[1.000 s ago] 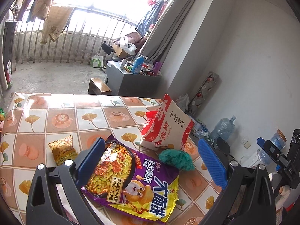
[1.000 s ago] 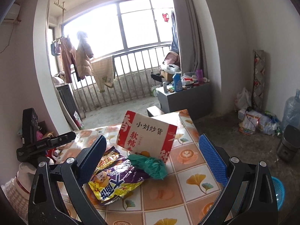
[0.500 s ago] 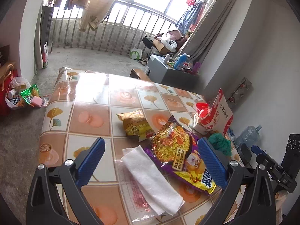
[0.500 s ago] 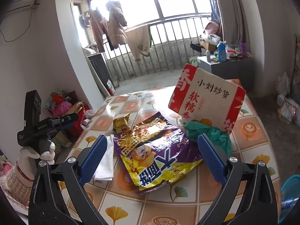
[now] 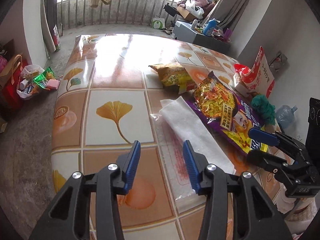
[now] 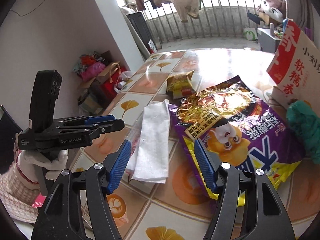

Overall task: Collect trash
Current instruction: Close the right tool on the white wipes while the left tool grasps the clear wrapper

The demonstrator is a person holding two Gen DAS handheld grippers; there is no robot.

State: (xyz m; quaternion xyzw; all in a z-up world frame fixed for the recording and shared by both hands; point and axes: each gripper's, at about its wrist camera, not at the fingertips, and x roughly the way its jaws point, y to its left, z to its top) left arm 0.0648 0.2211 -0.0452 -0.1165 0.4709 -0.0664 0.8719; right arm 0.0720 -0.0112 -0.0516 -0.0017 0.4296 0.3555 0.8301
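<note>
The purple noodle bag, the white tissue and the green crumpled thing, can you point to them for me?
purple noodle bag [image 6: 250, 136], right wrist view, on the cartoon face.
white tissue [image 6: 155, 138], right wrist view, on its flat middle.
green crumpled thing [image 5: 262, 108], left wrist view, on its bunched middle.

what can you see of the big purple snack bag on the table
The purple bag is a large, glossy foil snack packet with yellow ends, a noodle photo, a cartoon face and big white lettering. It lies flat and crinkled on the tiled table, looking empty. Its one long edge meets the folded white tissue; a small yellow packet sits by its top, and a green wad beside it. Nothing grips it.
</note>
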